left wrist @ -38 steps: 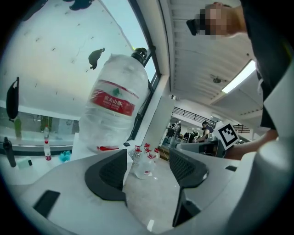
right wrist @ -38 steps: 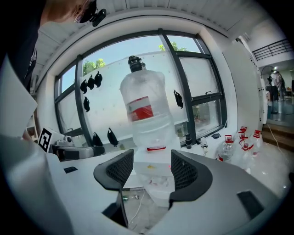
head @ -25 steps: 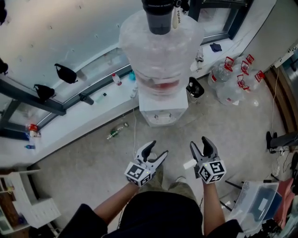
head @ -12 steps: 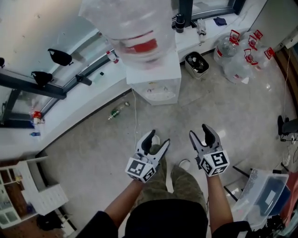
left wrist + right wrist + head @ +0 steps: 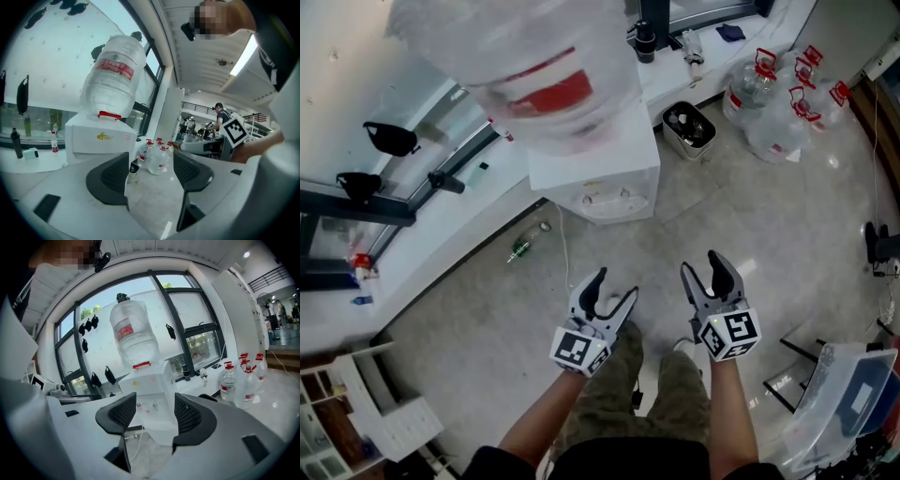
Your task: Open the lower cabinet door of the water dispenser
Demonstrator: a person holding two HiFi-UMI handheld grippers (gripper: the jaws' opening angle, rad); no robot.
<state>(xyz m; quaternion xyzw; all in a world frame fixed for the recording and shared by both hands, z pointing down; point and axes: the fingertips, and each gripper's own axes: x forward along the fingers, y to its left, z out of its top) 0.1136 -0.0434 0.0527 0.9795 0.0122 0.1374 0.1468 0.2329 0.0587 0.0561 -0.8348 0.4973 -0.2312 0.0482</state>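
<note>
Hardware: left gripper (image 5: pixel 616 286) and right gripper (image 5: pixel 701 264) have pale grey shells and black ribbed fingers (image 5: pixel 121 414). Behind the fingers, each carries a white cube (image 5: pixel 728 335) with black square markers. Clothing: olive trousers (image 5: pixel 614 398), black top (image 5: pixel 628 461).

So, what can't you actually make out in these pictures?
- Door of the dispenser, head view: seen from steeply above, the front below the taps does not show.
- Right gripper view: only a white strip of lower body shows between the open jaws of the right tool; no door edge or handle readable.
- Left gripper view: the left tool covers the lower body.
- Print on the bottle label: too small.
- What lies in the bin: too small.
</note>
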